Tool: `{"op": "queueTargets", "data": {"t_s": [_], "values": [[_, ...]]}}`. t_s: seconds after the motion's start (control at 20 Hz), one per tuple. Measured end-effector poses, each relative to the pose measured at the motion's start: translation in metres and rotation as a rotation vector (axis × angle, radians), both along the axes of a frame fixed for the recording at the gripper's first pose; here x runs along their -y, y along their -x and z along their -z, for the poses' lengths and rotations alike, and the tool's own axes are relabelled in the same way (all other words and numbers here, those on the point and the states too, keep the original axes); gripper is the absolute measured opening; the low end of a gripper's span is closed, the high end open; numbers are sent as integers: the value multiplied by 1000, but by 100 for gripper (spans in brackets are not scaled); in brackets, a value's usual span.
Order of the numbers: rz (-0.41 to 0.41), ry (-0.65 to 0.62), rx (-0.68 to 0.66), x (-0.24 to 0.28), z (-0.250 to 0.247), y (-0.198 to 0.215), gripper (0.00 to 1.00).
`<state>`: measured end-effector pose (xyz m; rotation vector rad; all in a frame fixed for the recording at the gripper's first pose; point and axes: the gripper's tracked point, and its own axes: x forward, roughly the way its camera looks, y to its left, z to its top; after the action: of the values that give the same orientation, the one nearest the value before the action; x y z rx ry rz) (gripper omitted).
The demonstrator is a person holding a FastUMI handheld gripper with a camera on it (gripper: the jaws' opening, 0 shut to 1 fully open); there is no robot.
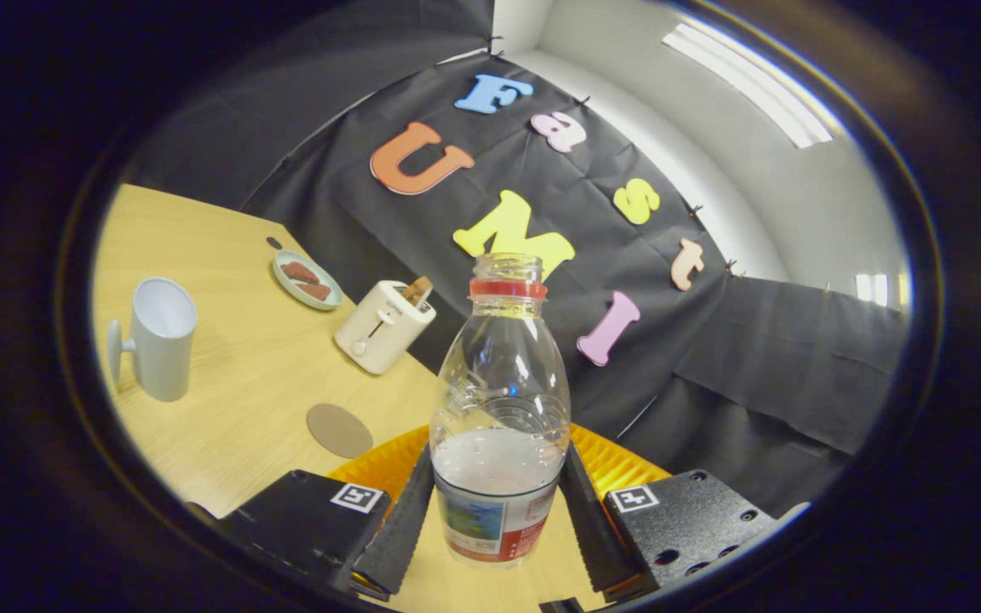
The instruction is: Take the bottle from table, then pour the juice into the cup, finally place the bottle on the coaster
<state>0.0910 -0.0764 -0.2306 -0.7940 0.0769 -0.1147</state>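
The tongs are closed on the lower body of the open, capless bottle — both fingers press its sides just below the juice line. The view is tilted, so the tongs seem rolled to one side. To pour well, I'd carry it left to the cup beyond the coaster on the bench — level until the mouth is over the rim.
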Motion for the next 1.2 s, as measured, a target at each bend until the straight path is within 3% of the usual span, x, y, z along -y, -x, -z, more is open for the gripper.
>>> {"op": "queueTargets", "data": {"t_s": [0.6,1.2], "values": [[-43,480,3,-51,2,-17,82],[-116,786,28,-104,9,-18,82]]}}
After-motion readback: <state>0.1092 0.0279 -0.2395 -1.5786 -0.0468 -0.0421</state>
